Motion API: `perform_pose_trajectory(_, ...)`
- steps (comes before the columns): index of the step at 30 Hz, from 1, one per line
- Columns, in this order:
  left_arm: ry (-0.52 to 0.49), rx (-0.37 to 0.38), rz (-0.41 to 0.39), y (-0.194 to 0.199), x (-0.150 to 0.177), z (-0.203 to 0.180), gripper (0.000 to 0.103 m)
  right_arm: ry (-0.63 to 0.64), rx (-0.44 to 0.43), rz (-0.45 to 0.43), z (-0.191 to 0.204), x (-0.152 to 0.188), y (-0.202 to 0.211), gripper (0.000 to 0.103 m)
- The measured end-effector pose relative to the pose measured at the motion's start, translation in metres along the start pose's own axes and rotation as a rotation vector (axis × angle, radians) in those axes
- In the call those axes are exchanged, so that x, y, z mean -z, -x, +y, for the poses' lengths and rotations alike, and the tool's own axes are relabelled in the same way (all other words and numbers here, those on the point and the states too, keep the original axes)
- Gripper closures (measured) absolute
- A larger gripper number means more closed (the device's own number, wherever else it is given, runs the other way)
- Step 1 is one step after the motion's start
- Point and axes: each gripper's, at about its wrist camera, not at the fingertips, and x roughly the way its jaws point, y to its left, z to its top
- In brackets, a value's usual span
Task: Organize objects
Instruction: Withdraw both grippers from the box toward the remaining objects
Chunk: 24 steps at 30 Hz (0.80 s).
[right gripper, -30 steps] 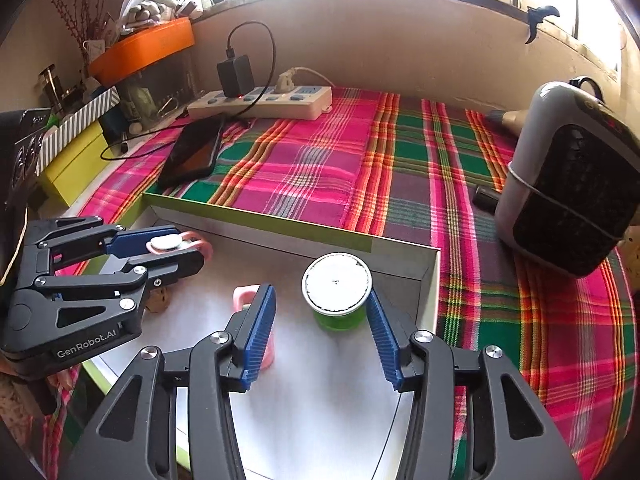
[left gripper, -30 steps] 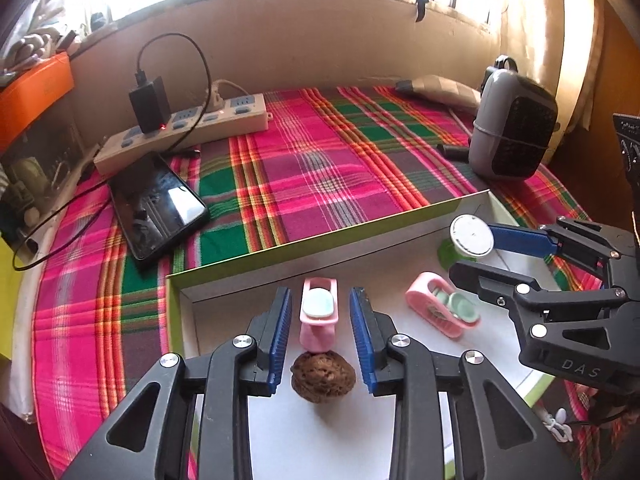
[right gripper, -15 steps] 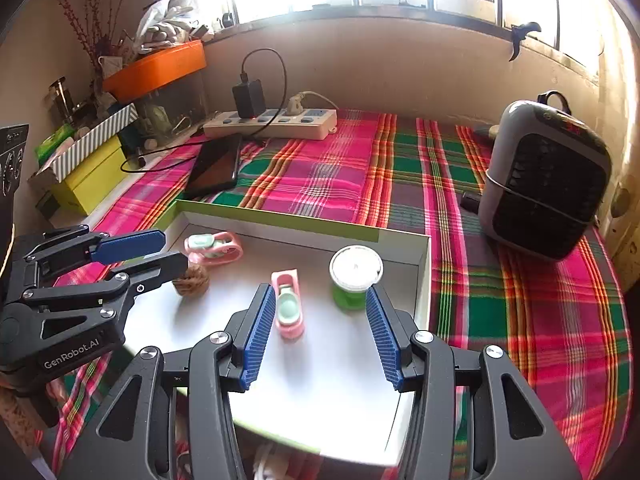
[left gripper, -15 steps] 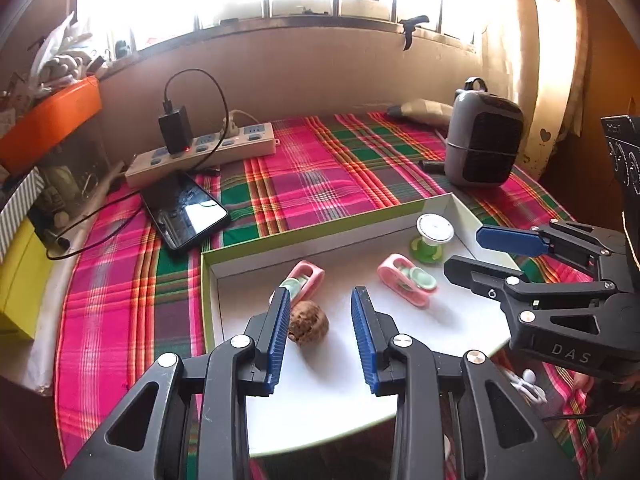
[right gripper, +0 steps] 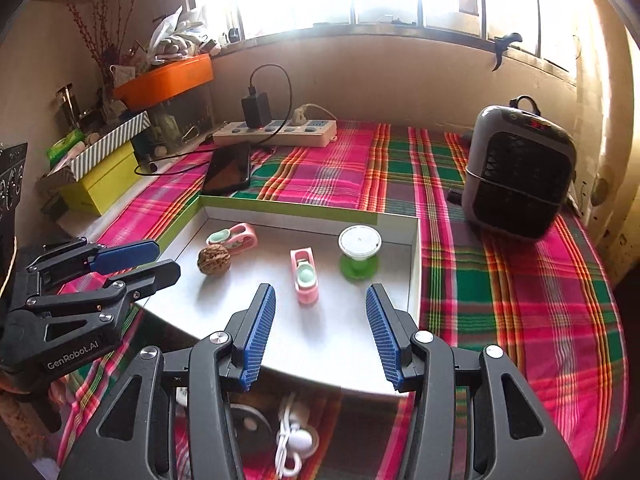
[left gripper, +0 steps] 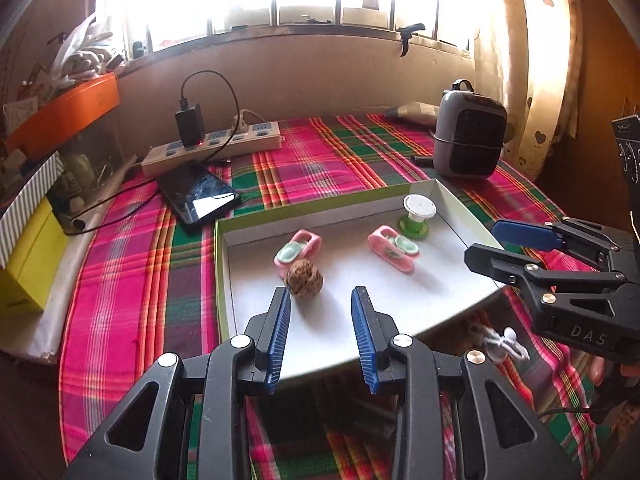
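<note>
Now the left claw [left gripper: 320,320] hangs above the near edge of the tray [left gripper: 222,272], its blue pads spread wide with nothing between them. Just ahead of its left pad lies the walnut [left gripper: 303,279], touching or nearly touching a pink clip [left gripper: 298,250] behind it. The right claw [right gripper: 320,320] is likewise wide open and empty, raised over the tray's near edge, with a second pink clip [right gripper: 306,276] lying lengthwise just ahead of it and the green spool [right gripper: 359,250] standing upright near the tray's far right corner.

All four small things sit inside the white, green-rimmed tray, spaced apart across its floor, which reads as a sorted layout; both claws held off and open suggests, in my judgement, that placing is done or nearly so. The spool standing on its flange keeps it from rolling; the walnut, being round, could wander if the tray is bumped.

Outside the tray, white earphones [right gripper: 294,440] lie on the plaid cloth [right gripper: 500,300] below the claws and may be the next thing to collect. Farther off on the desk are a phone [left gripper: 198,198], a power strip [left gripper: 212,146] with a charger plugged in, and a grey heater [right gripper: 520,176].
</note>
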Motion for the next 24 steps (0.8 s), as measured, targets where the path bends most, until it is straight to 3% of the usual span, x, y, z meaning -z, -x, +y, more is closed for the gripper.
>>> perform_pose_trajectory(14, 0.052, 0.017, 0.003, 0.024, 0.042, 0.015, 0.073, -0.029, 0.017, -0.025, 0.000, 0.034, 0.028, 0.055)
perform_pose_trajectory(24, 0.054, 0.099, 0.035, 0.019, 0.055, -0.007, 0.070, -0.058, 0.019, -0.026, -0.003, 0.055, 0.038, 0.055)
